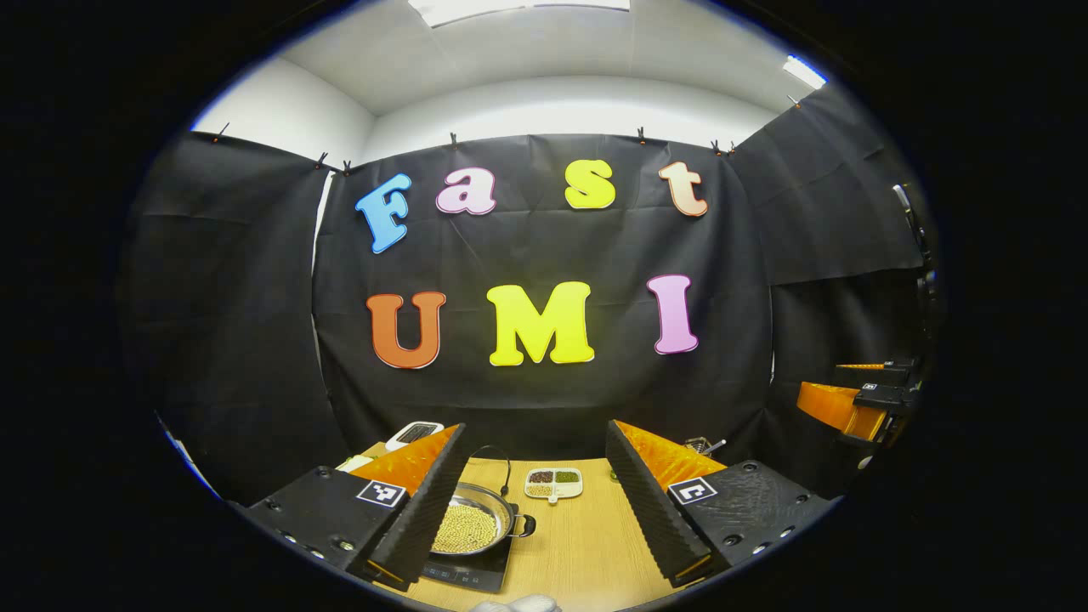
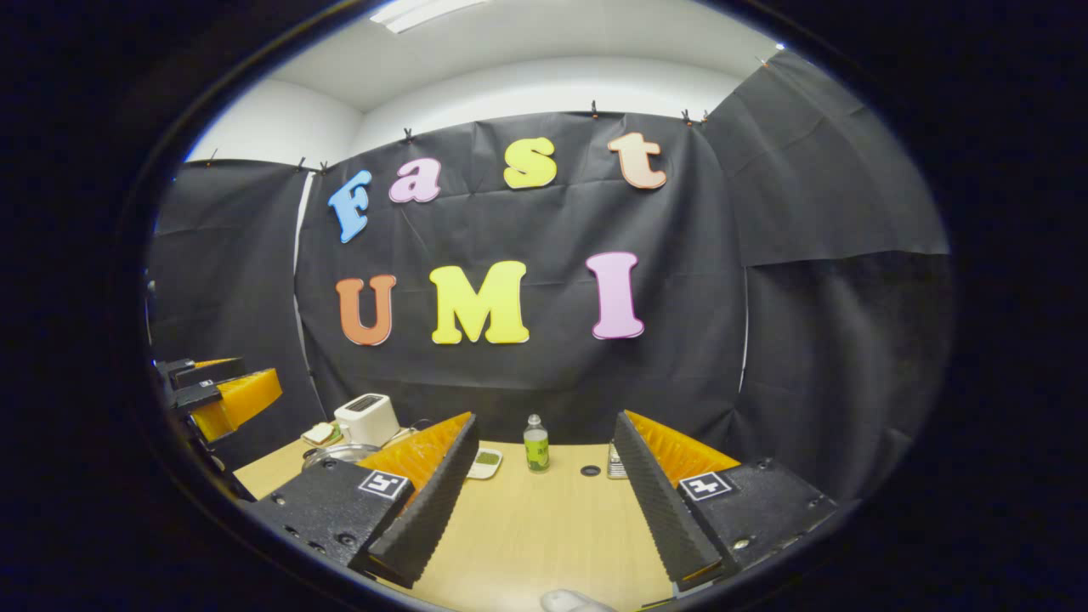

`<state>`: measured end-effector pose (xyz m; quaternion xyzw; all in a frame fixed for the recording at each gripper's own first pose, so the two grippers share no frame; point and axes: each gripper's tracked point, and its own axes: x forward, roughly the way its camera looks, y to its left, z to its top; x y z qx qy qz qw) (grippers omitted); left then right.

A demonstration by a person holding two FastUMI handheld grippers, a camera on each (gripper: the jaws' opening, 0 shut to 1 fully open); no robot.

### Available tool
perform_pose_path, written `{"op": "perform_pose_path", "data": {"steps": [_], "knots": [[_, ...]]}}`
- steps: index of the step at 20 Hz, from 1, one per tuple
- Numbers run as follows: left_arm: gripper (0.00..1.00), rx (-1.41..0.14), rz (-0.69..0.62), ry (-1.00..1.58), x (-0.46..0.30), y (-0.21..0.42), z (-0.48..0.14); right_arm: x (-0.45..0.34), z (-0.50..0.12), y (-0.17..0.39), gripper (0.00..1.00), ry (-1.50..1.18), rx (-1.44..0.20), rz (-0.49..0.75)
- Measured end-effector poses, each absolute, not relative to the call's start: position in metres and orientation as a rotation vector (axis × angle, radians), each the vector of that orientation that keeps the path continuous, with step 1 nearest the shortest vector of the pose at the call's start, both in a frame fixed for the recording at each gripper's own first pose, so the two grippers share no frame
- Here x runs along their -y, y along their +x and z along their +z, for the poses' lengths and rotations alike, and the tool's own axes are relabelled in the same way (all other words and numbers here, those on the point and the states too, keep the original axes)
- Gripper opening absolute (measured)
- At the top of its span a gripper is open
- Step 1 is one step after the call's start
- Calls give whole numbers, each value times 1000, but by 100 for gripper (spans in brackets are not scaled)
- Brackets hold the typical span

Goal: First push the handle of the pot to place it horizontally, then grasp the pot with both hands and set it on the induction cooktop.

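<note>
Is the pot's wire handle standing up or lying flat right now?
Standing up. In the left gripper view the thin handle arches above the rim of the pot, which sits on the induction cooktop with yellowish beans inside.

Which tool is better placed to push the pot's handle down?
Left, probably. The pot sits just ahead of the left tool, which is open. From the right tool, the pot lies far off to the side.

The left gripper [image 1: 537, 501] and the right gripper [image 2: 541, 501] look alike: black bodies with screws and square black-and-white markers, jaws lined with ribbed black pads and backed in orange. At each frame's bottom edge is something white, possibly a glove.
</note>
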<state>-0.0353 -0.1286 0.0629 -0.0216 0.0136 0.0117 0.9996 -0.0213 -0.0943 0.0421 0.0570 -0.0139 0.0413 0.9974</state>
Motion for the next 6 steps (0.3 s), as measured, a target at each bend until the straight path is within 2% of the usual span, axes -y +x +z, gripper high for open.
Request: {"op": "perform_pose_path", "data": {"steps": [6], "knots": [[96, -14, 25, -42, 140, -41, 69, 109, 43, -27, 100, 112, 27, 84]]}}
